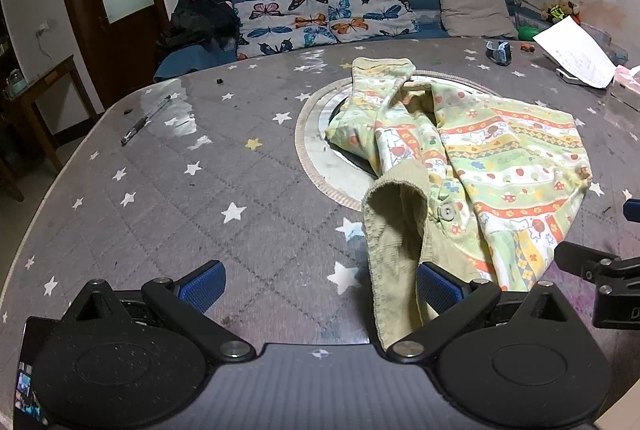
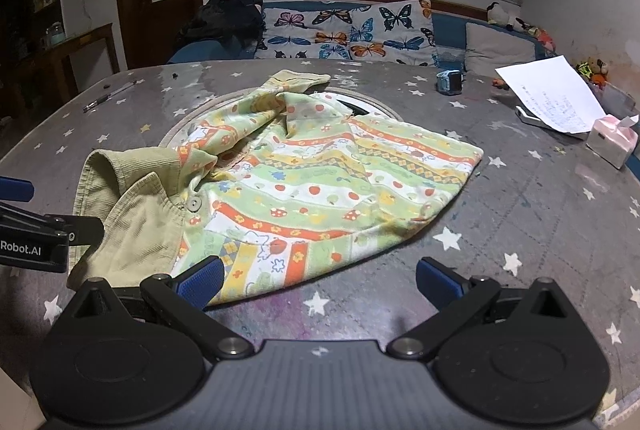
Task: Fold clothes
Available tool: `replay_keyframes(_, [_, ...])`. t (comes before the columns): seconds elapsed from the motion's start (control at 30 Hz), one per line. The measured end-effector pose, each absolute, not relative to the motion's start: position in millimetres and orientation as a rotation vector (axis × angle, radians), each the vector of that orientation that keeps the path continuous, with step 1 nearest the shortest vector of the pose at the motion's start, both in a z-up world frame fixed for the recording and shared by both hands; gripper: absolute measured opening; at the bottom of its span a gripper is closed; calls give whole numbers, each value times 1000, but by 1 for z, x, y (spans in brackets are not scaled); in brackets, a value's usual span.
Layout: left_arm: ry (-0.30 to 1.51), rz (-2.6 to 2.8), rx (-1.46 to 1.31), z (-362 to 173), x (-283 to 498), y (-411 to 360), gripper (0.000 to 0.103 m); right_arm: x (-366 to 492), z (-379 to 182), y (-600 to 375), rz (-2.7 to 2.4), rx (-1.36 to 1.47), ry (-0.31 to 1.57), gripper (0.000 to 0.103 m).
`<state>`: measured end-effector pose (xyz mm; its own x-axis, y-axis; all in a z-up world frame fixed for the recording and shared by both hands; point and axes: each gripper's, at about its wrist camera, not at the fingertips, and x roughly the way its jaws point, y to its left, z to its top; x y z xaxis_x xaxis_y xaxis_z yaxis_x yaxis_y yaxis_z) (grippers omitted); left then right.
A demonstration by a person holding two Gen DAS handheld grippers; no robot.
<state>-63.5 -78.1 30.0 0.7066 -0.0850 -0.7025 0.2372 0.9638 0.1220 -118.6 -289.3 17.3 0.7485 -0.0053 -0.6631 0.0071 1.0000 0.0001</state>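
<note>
While the patterned garment [image 2: 320,181] lies crumpled over the round inset at the middle of the grey star-printed surface [image 1: 180,197], both grippers sit low at its near edge with their blue-padded fingers spread wide and nothing held. The left gripper [image 1: 320,286] has its right-hand pad [image 1: 434,288] just beside the plain ribbed olive collar or cuff part [image 1: 396,262] of the garment, which runs down between the fingers toward the camera; whether the pad touches the cloth cannot be told. The right gripper [image 2: 318,280] faces the striped hem, its left-hand pad [image 2: 202,280] overlapping the cloth edge in view, its other pad over bare surface. Each gripper shows at the edge of the other's view, so the two are near each other. Farther back on the surface lie a pen [image 1: 146,119], a blue watch-like object [image 2: 450,79], a sheet of paper [image 2: 548,97] and a pink tissue pack [image 2: 612,139]. Beyond stands a sofa with butterfly pillows [image 1: 320,15].
</note>
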Motion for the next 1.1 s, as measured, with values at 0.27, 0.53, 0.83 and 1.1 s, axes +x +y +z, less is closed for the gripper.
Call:
replay_keyframes(0.27, [754,-185,204,37,-49,-78,103,-102,19,-288,15,-13,729,103])
replay_keyframes(0.53, [725,-212,210,53,-26,-82,103,-74,24,-291,35,-21,734,97])
replay_keyframes(0.83, [711,-254,235,66,16,-107,102,-39,21,-300,39,-7,756,84])
replay_keyframes(1.1, [709,-313,233,76,36,-111,103,-18,18,-305,56,-19,778,83])
